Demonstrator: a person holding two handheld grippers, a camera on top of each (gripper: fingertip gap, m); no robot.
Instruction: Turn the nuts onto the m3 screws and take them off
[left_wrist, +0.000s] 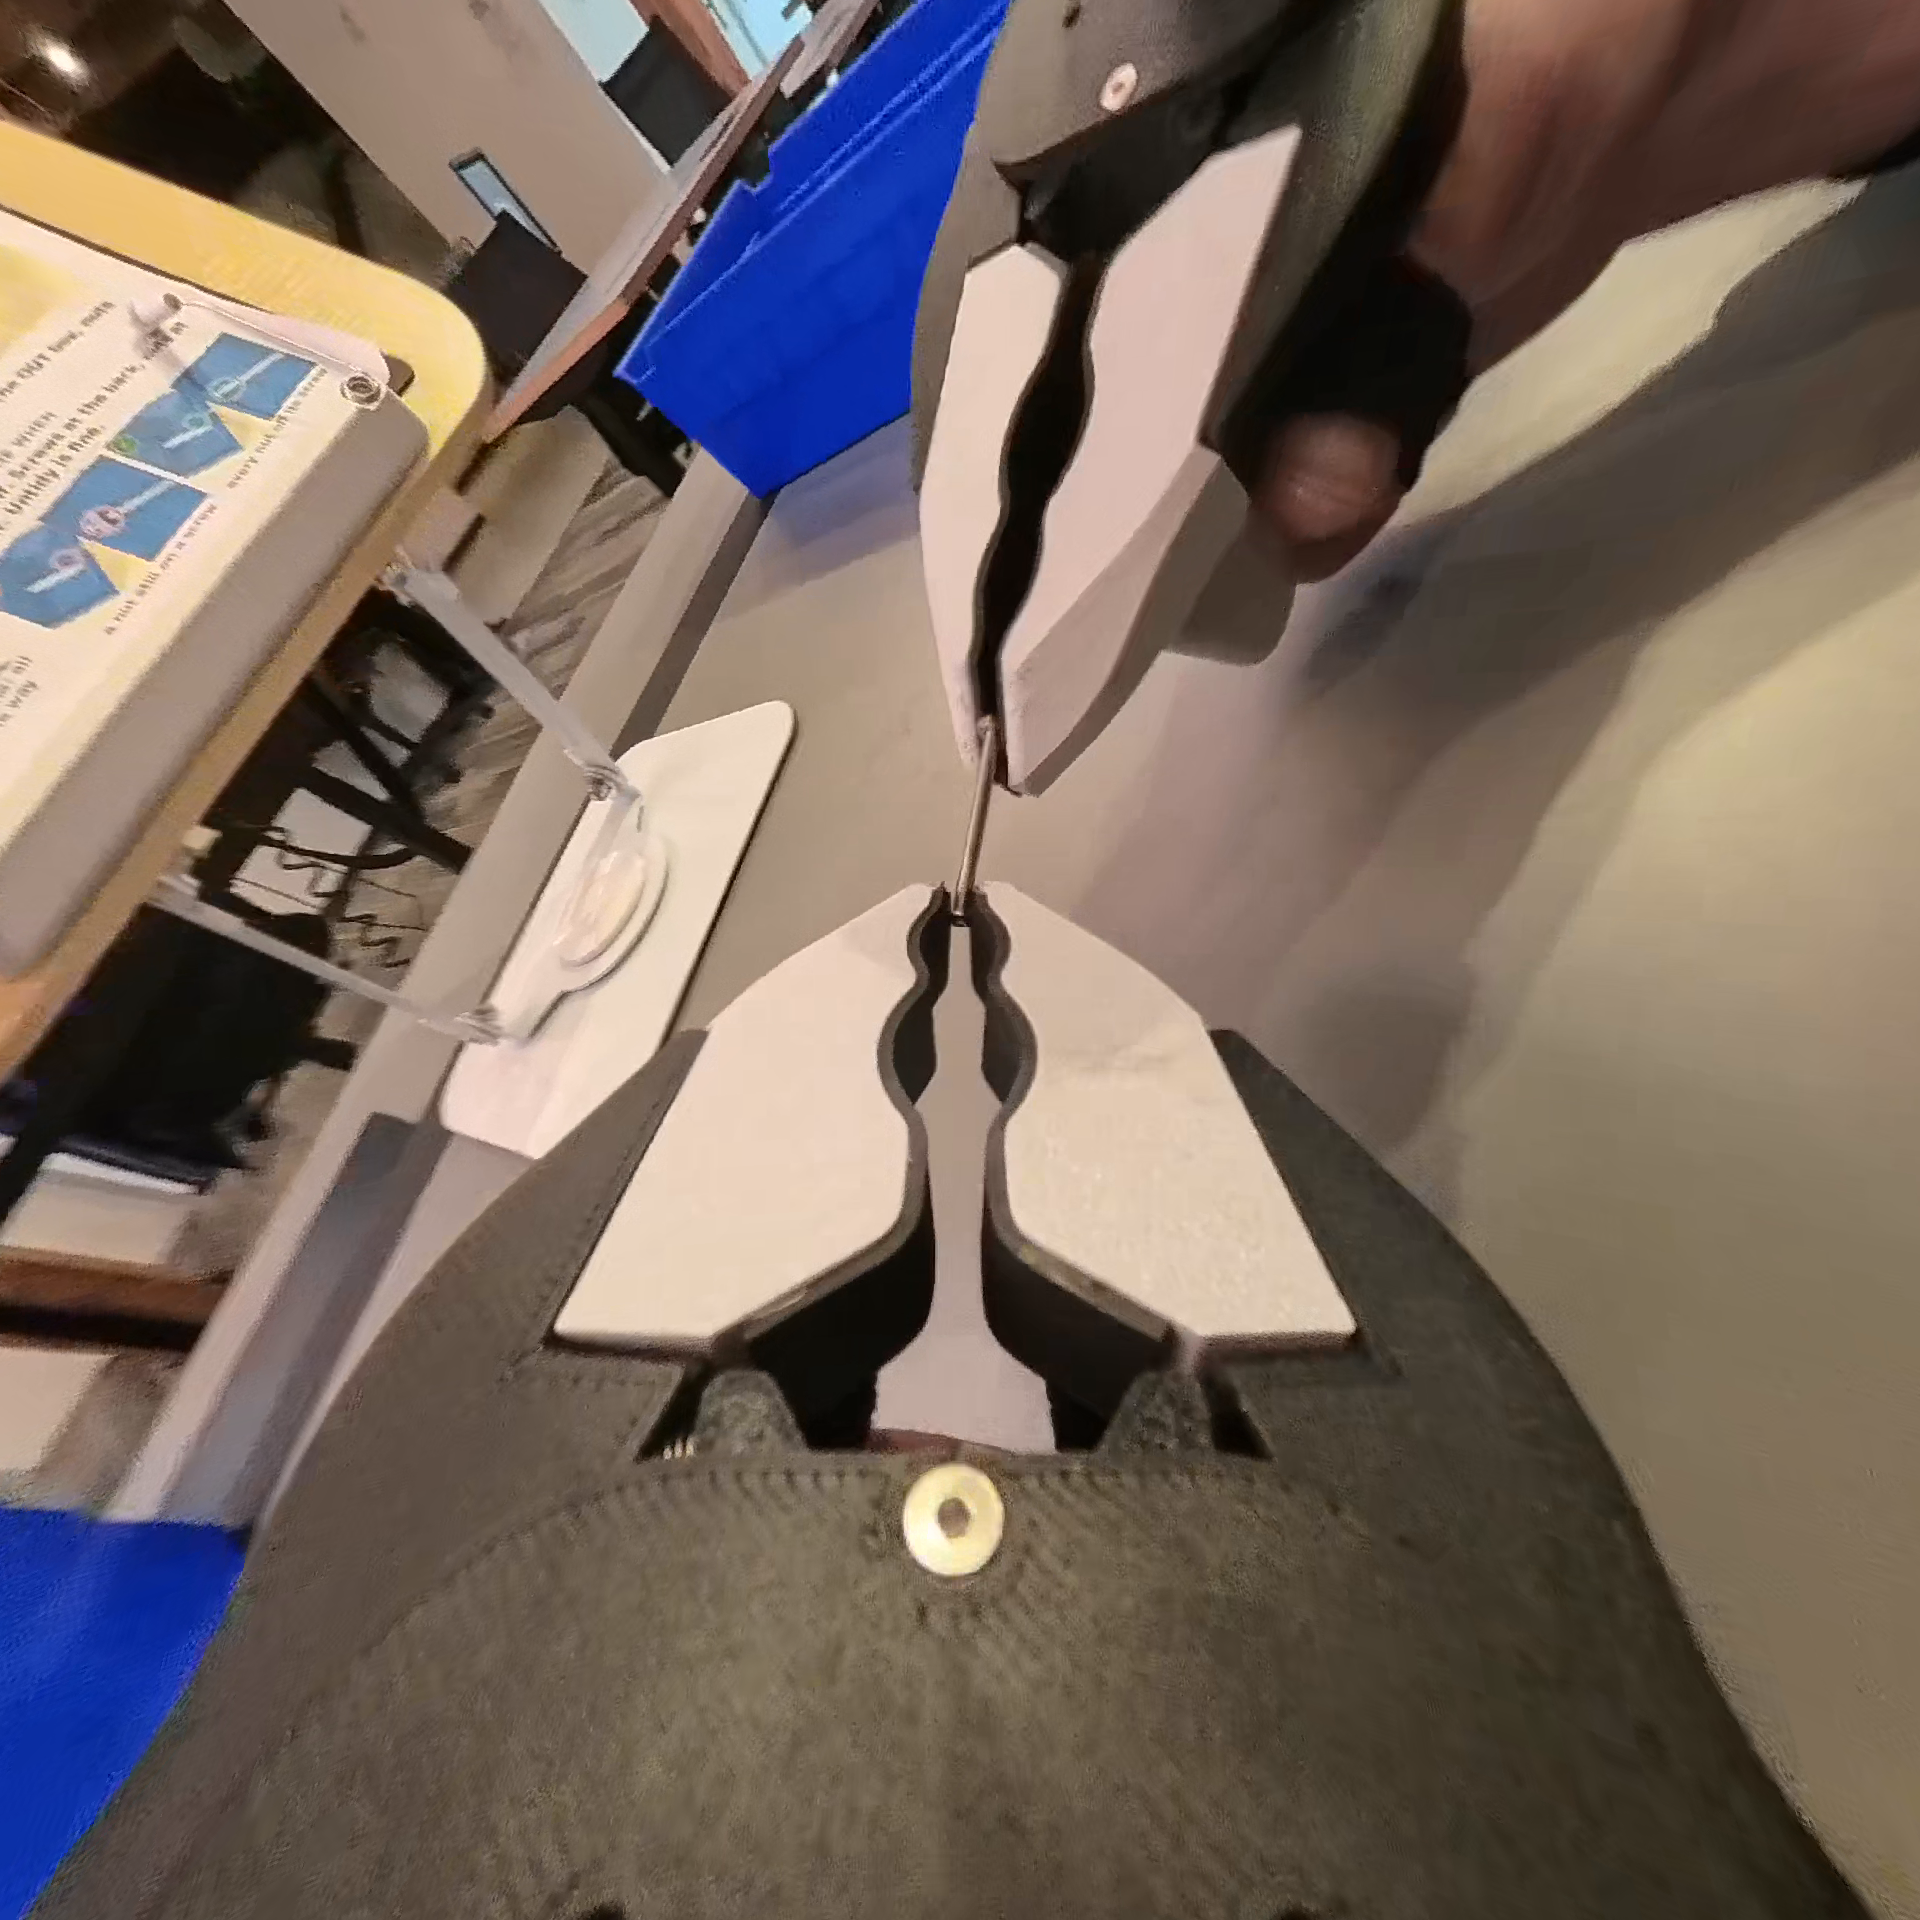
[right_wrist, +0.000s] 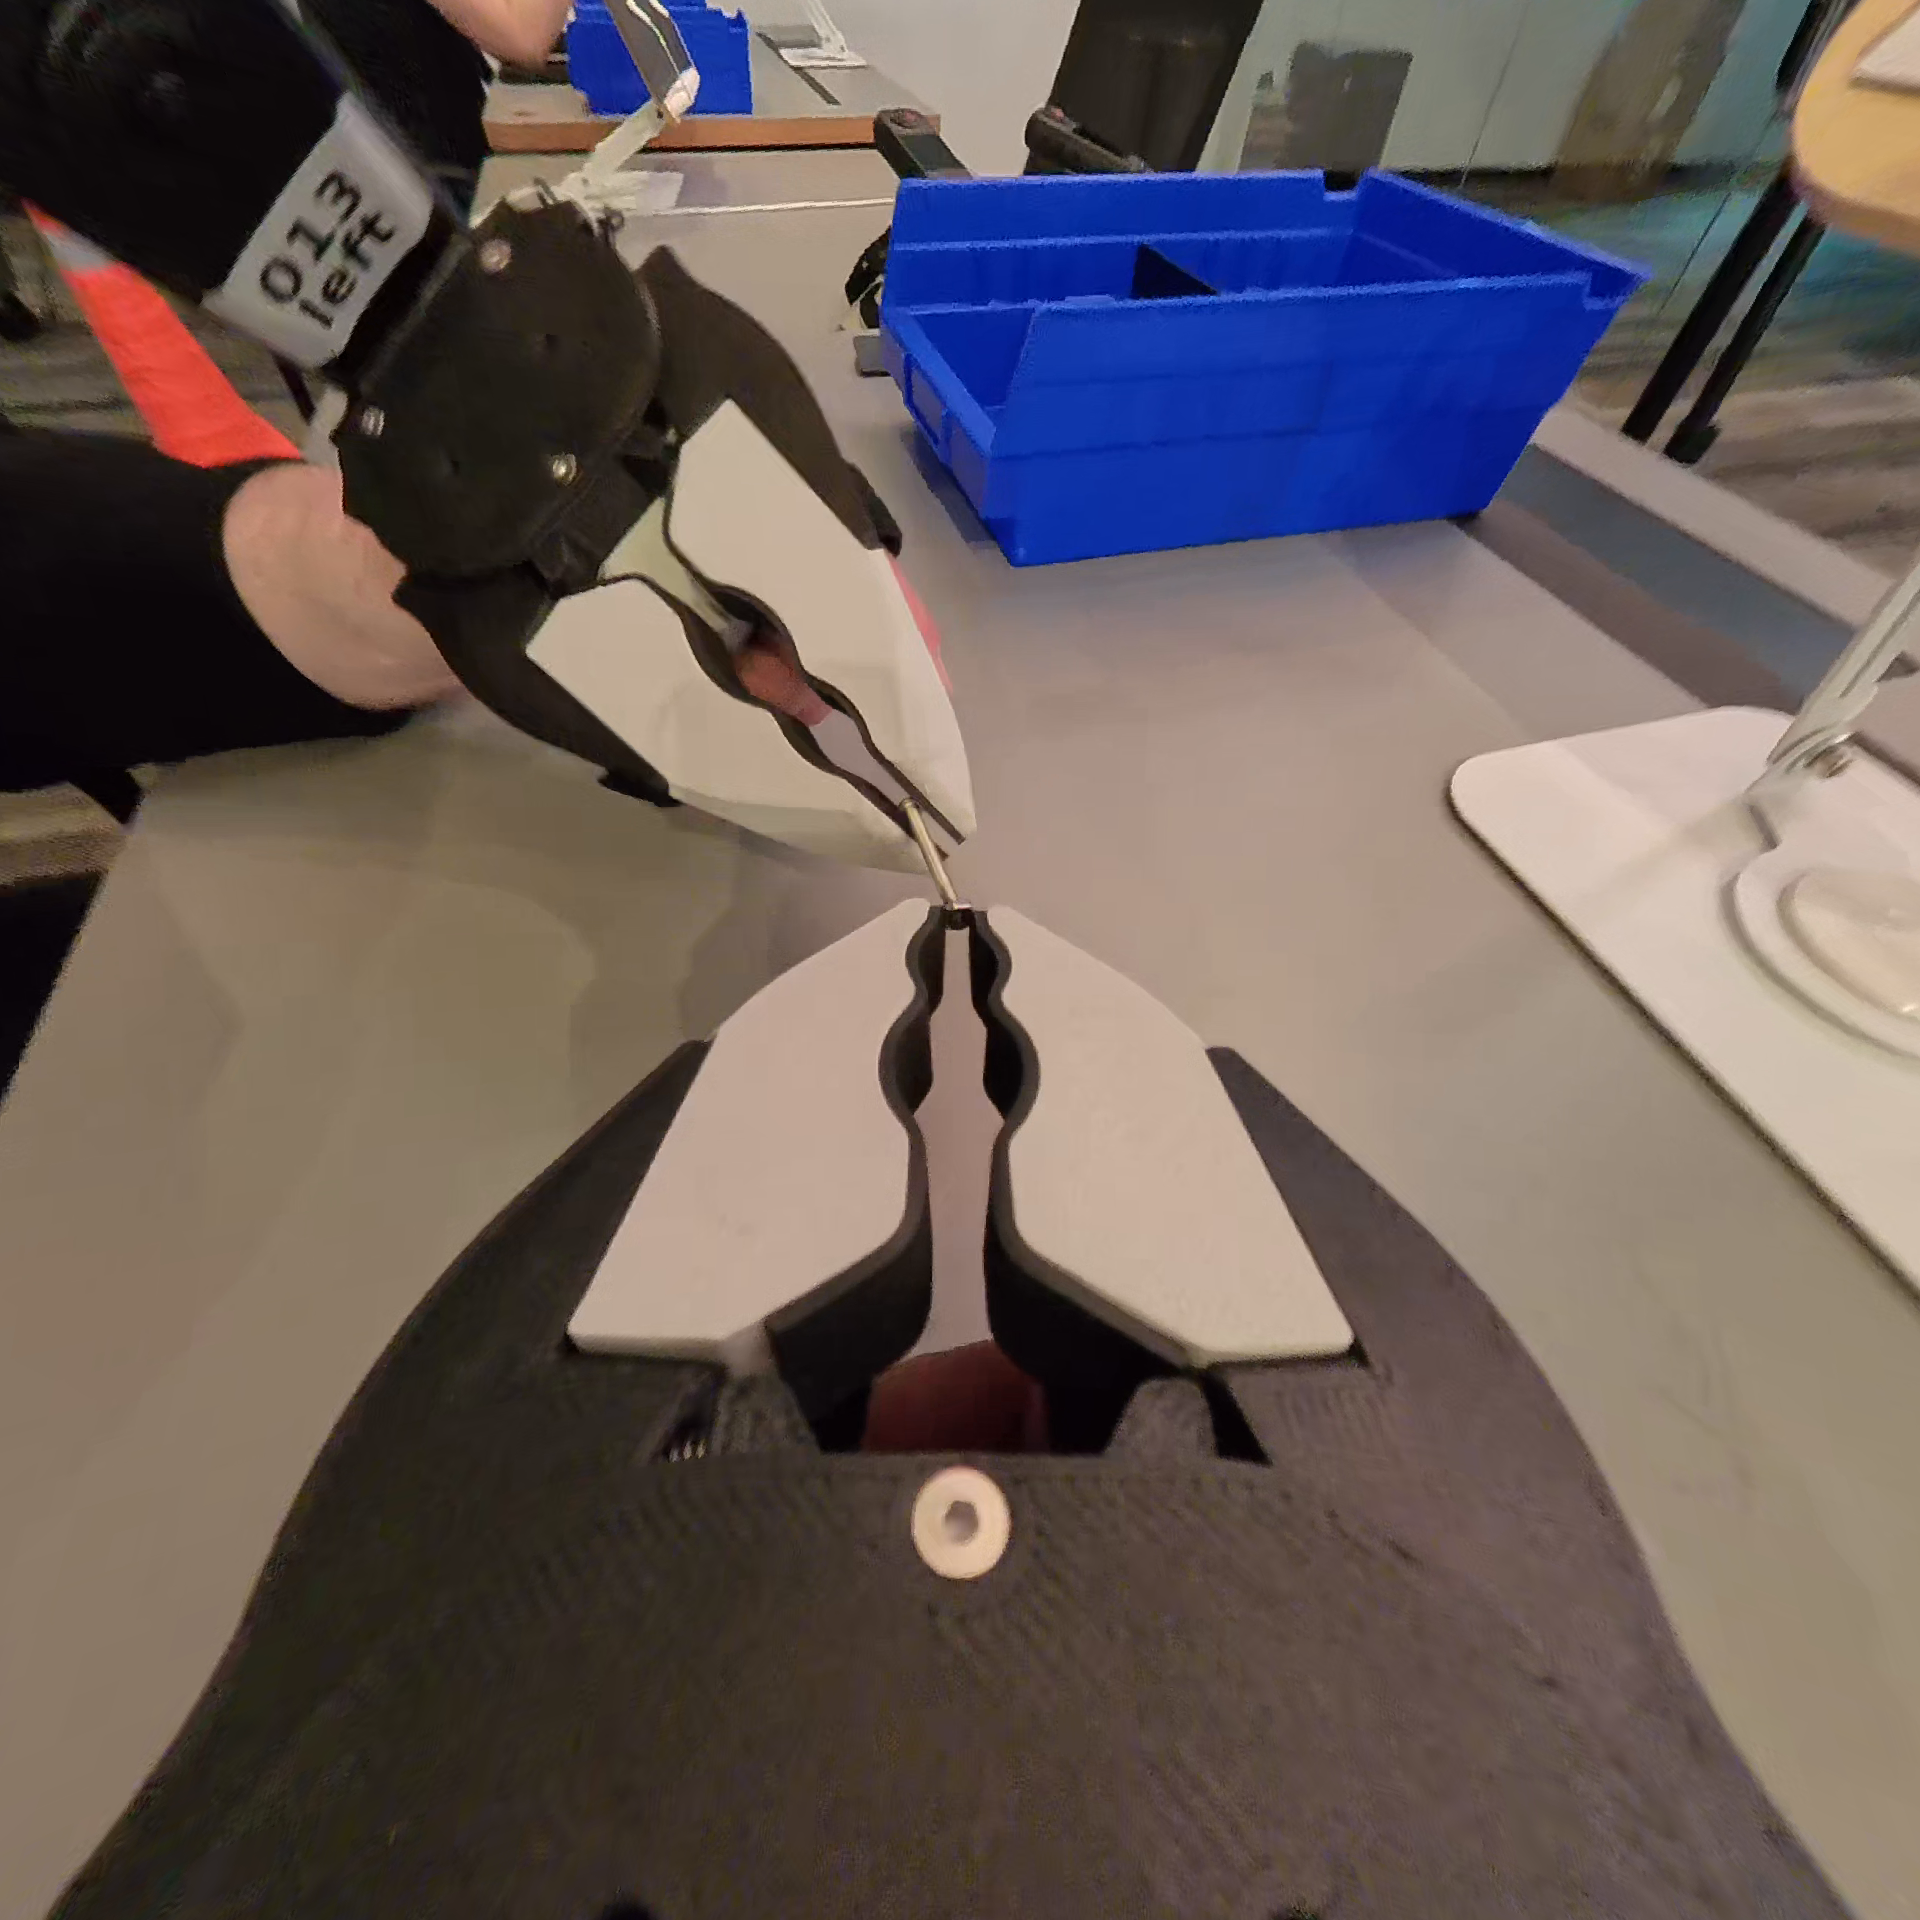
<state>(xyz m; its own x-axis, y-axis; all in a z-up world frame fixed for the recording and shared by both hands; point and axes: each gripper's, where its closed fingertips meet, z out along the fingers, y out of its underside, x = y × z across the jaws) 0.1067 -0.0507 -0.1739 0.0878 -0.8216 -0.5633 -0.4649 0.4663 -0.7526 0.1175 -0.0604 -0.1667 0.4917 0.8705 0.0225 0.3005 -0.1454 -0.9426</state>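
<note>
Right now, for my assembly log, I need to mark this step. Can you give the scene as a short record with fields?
left hand-held gripper: shut on one end of the screw
right hand-held gripper: shut on a small dark piece, probably the nut, at the screw's other end
screw position: in the air above the grey table, bridging both tips
blue bin: on the table behind, apart
</note>
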